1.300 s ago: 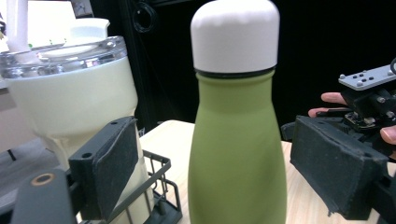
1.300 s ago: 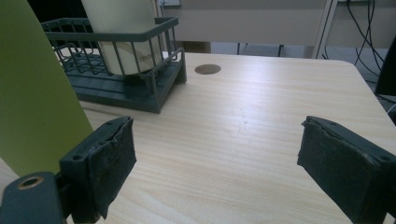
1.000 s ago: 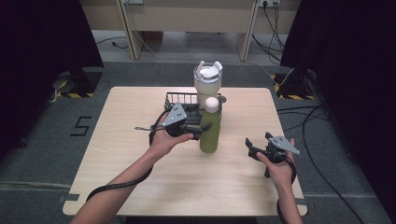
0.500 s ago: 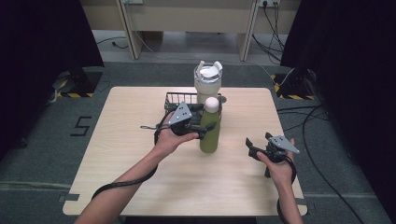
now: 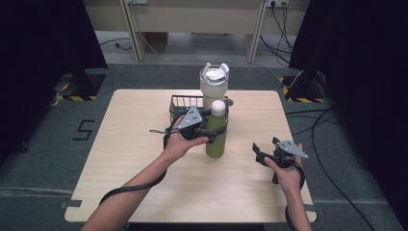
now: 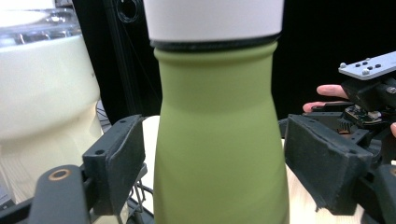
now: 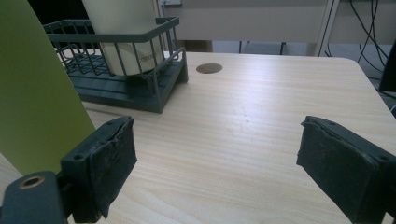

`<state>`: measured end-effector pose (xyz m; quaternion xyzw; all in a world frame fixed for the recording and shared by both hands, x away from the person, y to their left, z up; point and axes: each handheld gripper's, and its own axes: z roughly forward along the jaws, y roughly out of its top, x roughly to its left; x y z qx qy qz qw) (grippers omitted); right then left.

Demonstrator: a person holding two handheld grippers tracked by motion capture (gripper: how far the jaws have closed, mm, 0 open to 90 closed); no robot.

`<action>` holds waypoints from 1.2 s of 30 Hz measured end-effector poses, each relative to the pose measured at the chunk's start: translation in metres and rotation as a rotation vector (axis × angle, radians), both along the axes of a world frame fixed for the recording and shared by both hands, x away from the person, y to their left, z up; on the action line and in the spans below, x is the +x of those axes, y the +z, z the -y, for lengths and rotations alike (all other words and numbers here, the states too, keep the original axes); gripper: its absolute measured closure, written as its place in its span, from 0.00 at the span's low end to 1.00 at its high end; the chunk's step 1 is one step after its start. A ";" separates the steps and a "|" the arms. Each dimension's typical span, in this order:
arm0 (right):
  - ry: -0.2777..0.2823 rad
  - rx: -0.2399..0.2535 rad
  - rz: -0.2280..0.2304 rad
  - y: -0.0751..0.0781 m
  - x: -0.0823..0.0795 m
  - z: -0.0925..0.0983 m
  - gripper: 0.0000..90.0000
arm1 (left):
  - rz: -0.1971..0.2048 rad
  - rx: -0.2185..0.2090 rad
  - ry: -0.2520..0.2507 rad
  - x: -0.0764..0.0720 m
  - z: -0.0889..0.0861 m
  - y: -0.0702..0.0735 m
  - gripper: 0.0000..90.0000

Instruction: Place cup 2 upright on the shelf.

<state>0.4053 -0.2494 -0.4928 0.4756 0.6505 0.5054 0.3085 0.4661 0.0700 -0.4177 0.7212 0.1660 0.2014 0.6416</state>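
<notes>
1. The green bottle (image 5: 216,139) is standing upright on the tabletop (image 5: 125,144), near its middle, just in front of the wire basket (image 5: 180,103). Its white cap (image 5: 218,107) is on.
2. The left tongs (image 5: 210,131) are reaching the bottle from its left side in the high view, at upper-body height, below the cap.
3. In the left gripper view the bottle (image 6: 219,140) is sitting squarely between the two jaws of the left tongs (image 6: 215,163). The jaws have just been closing in on it. A narrow gap is showing on each side; the pads do not appear to be pressing the body yet, though this close view is slightly blurred and contact cannot be ruled out.
4. The right tongs (image 5: 262,153) are hovering over the tabletop to the right of the bottle, well apart from it, gripping nothing.
5. In the right gripper view the right tongs (image 7: 215,158) are standing part-open, with bare tabletop (image 7: 261,116) between the jaws. The bottle (image 7: 37,93) is lying outside the left-hand jaw, at the frame's left edge.
6. A cream tumbler (image 5: 214,86) with a white lid is standing in the wire basket, directly behind the bottle and near it; whether the two are touching cannot be told.
</notes>
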 end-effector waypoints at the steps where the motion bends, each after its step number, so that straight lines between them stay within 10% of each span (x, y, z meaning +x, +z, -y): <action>1: 0.001 -0.002 0.000 0.000 0.000 0.000 0.13 | -0.002 0.001 -0.001 0.000 0.001 -0.001 0.24; 36: 0.003 -0.008 -0.011 -0.002 0.001 -0.002 0.13 | -0.007 -0.012 -0.035 0.003 -0.001 -0.005 0.33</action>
